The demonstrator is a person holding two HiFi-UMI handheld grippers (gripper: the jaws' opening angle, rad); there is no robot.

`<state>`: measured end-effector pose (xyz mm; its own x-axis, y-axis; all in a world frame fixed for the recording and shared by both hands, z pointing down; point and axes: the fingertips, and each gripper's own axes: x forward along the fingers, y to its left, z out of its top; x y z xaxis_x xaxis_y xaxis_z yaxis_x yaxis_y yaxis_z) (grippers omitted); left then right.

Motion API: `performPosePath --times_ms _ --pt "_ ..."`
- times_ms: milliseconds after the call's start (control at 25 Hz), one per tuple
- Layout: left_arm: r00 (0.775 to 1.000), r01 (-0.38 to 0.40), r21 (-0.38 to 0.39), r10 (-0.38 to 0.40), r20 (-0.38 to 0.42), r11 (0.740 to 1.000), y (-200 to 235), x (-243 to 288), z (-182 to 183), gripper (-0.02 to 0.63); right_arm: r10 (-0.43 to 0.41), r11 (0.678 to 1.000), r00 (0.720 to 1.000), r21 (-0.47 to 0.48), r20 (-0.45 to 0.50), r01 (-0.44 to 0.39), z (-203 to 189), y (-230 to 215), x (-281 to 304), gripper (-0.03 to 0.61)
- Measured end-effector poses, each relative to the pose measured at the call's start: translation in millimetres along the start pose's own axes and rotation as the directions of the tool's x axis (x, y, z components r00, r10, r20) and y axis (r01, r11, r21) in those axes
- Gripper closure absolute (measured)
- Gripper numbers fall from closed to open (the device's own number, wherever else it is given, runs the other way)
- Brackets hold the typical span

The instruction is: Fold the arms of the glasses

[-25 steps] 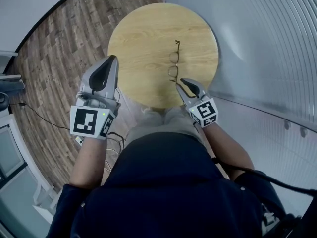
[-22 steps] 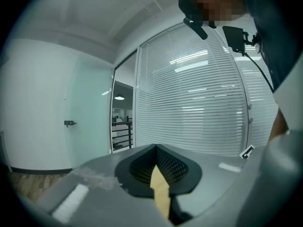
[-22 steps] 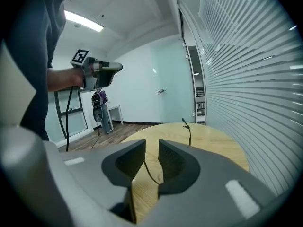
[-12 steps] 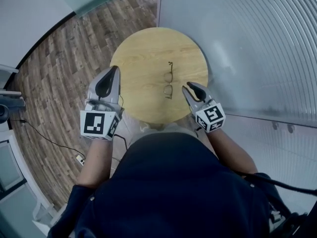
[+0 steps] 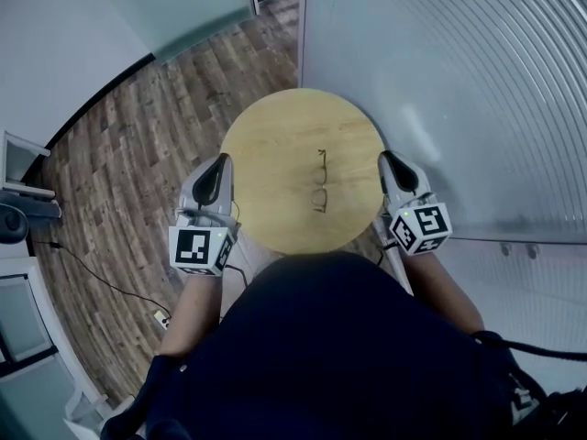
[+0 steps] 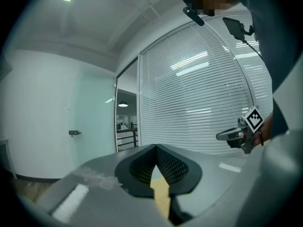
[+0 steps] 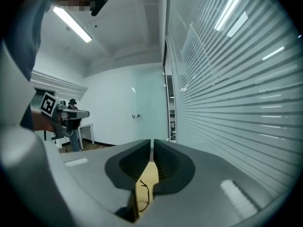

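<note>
The bench [image 5: 266, 145] stands between both grippers. The right gripper [image 5: 393, 161] has just brought its jaws together on nothing and hangs off the bench's right edge. The left gripper [image 5: 218, 168], jaws together and empty, hangs off the left edge. The glasses [image 5: 320, 180] lie untouched near the bench's centre, in a slim line. Judgement: folding appears complete. One second ago the right gripper was at the glasses' near end, jaws apart; it is now well clear of them
</note>
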<state>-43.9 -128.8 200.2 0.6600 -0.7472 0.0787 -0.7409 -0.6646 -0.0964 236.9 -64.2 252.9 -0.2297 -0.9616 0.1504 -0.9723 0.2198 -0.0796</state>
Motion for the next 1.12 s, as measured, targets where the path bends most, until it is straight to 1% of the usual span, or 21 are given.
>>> performPosePath --times_ms 120,400,520,680,880,1120 --pt "1.000 -0.003 0.015 0.003 0.007 1.000 -4 3 1 0.612 -0.001 1.000 1.000 -0.016 0.013 0.002 8 -7 -2 0.568" --pt "1.000 0.023 0.028 -0.023 -0.008 0.999 -23 13 -3 0.612 -0.010 1.000 1.000 -0.007 -0.007 0.010 -5 -21 -2 0.569" --pt "1.000 0.021 0.029 -0.021 -0.007 0.999 -25 15 -4 0.612 0.005 1.000 1.000 -0.019 -0.010 -0.005 -7 -18 0 0.569" --pt "1.000 0.012 0.012 -0.012 -0.003 1.000 -27 12 3 0.612 0.031 0.999 0.999 -0.022 -0.014 -0.031 -9 -10 1 0.569" --pt "1.000 -0.004 0.025 0.004 0.007 1.000 -28 5 11 0.612 0.056 0.998 0.998 -0.016 -0.013 -0.056 -10 -3 0 0.569" --pt "1.000 -0.019 0.025 0.018 0.017 1.000 -34 -4 11 0.612 0.075 0.997 0.997 -0.017 -0.003 -0.075 -10 1 -4 0.569"
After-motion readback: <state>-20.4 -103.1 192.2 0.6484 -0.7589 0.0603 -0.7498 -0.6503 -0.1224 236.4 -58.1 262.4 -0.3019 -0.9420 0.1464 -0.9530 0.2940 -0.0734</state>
